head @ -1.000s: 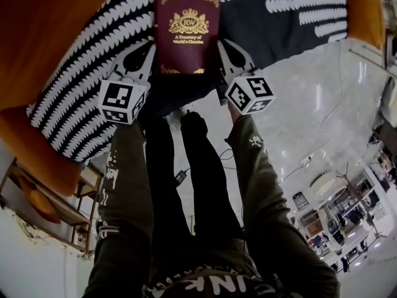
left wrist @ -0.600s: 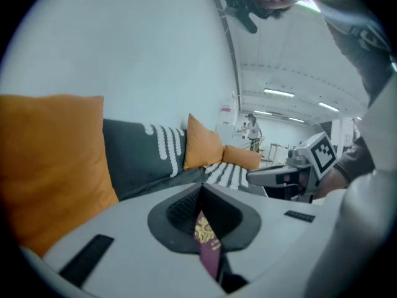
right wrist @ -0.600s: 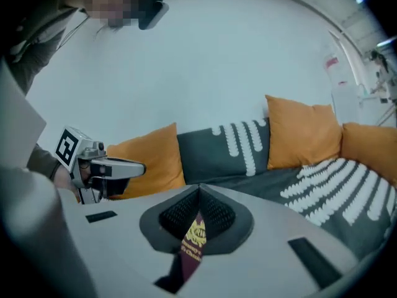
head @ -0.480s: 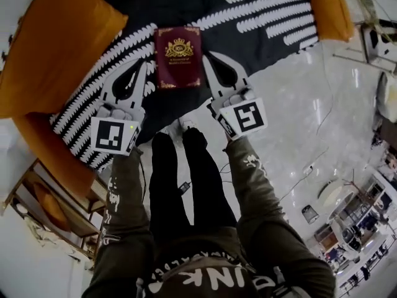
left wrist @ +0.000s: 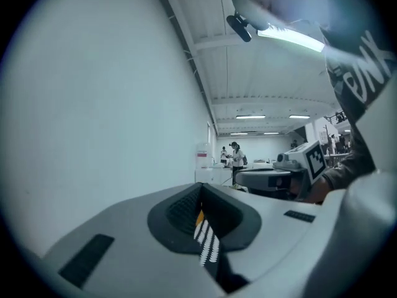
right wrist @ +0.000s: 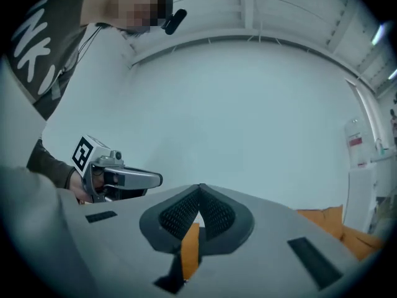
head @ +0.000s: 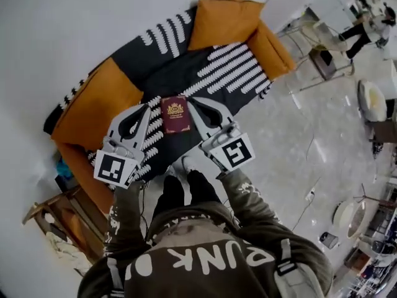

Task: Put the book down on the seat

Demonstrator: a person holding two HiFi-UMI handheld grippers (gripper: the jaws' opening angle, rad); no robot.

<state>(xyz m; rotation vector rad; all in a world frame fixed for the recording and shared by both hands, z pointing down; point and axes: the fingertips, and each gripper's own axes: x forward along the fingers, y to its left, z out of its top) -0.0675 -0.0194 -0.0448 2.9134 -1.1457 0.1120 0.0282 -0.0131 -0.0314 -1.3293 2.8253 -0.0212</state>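
A maroon book (head: 175, 114) with gold print lies flat, cover up, on the sofa seat (head: 186, 73), which is draped in a black blanket with white stripes. My left gripper (head: 147, 105) hangs in the air just left of the book, its jaws shut and empty. My right gripper (head: 190, 102) hangs just right of the book, also shut and empty. Neither touches the book. The left gripper view shows closed jaws (left wrist: 200, 190) pointing past a white wall. The right gripper view shows its closed jaws (right wrist: 199, 189) with the left gripper (right wrist: 115, 177) beside them.
Orange sofa cushions (head: 226, 18) and an orange armrest (head: 92, 109) frame the seat. A wooden side shelf (head: 59, 228) stands at the lower left by the wall. Glossy floor (head: 304, 135) with cables lies to the right. A small stand (head: 322, 61) is beyond the sofa's right end.
Both grippers have drawn back and apart from the book, which stays on the seat. The head view has risen, so the whole sofa now shows.
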